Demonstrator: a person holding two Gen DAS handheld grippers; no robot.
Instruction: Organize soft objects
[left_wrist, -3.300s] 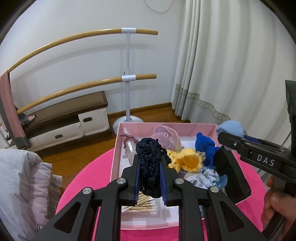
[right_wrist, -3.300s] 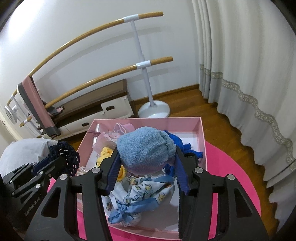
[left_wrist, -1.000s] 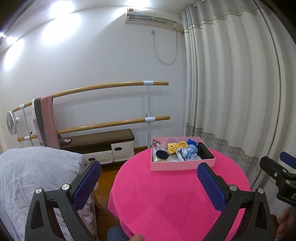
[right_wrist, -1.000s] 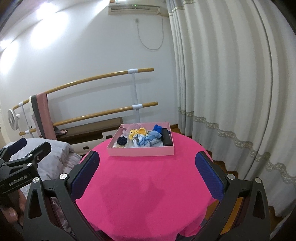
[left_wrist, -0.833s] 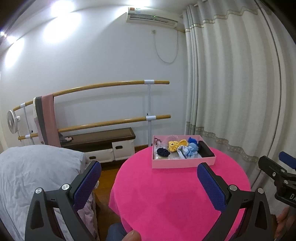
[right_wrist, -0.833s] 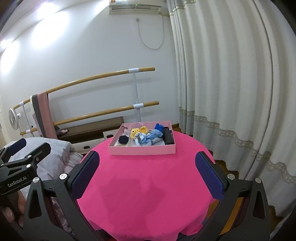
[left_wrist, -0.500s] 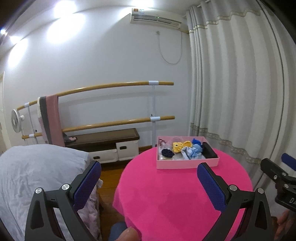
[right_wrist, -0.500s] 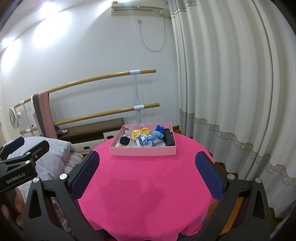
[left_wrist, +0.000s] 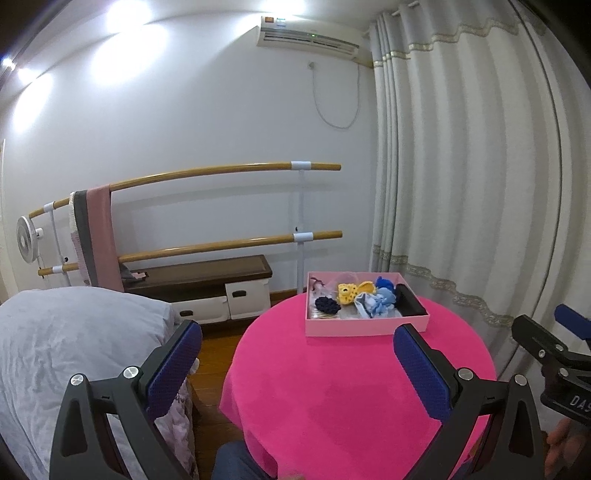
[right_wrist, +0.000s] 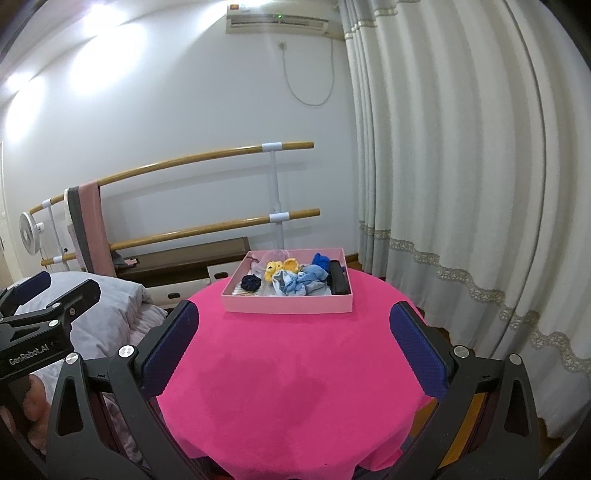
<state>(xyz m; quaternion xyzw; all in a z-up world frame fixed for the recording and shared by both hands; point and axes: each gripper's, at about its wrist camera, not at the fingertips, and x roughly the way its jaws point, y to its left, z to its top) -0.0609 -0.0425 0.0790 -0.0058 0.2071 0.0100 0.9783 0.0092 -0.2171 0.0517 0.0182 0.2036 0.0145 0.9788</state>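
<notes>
Both grippers hang wide open and empty at the bottom of frame, left gripper (left_wrist: 297, 363) and right gripper (right_wrist: 294, 339), well apart from the pink box (right_wrist: 288, 305) at mid-frame. Little looks likely to go wrong unless a careless return nudges the box across the pink table (right_wrist: 288, 376). Inside sit the navy scrunchie (right_wrist: 251, 282), yellow knit (right_wrist: 275, 268), light-blue cloths (right_wrist: 301, 282), blue piece (right_wrist: 320, 261) and black case (right_wrist: 339, 282).

We see a round table (right_wrist: 295, 387) covered with a bright pink cloth (left_wrist: 343, 391). Directly on the cloth stands only a shallow pink box (right_wrist: 288, 305) (it holds several small soft things), at the far side of the table. Near the box, the cloth lies smooth.
</notes>
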